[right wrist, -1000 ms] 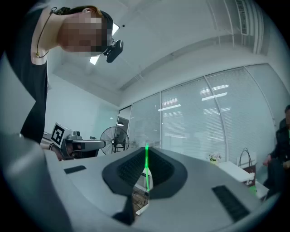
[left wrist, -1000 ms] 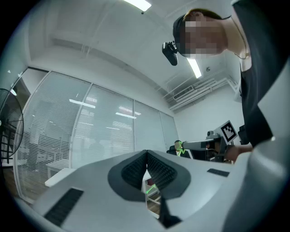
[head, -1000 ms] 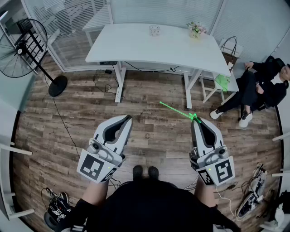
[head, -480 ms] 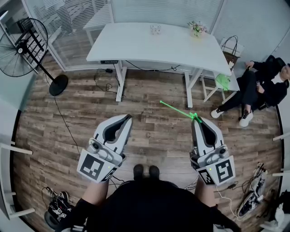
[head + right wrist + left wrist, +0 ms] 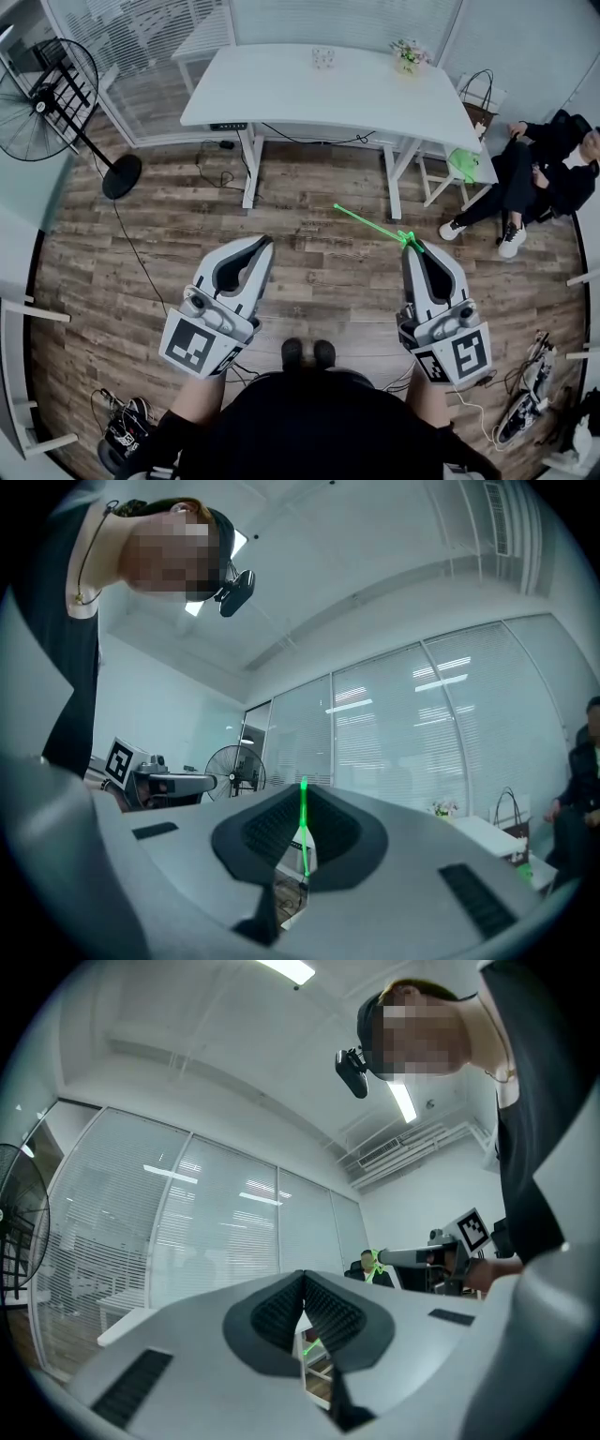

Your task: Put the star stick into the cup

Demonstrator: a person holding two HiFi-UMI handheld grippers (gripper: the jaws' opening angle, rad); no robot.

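Sitting on table [image 5: 281, 94] beyond star stick [image 5: 370, 225]: cup [image 5: 322, 58], flowers [image 5: 407, 58]; fan [image 5: 42, 89] left, person [image 5: 548, 173] right.

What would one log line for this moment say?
right tongs: shut on star stick | left tongs: shut, empty | cup: on white table

Under you runs a wood-plank floor [image 5: 300, 239]. Far ahead a white table [image 5: 281, 94] stands before blinded glass walls [image 5: 131, 37], with a standing fan [image 5: 42, 94] at far left.
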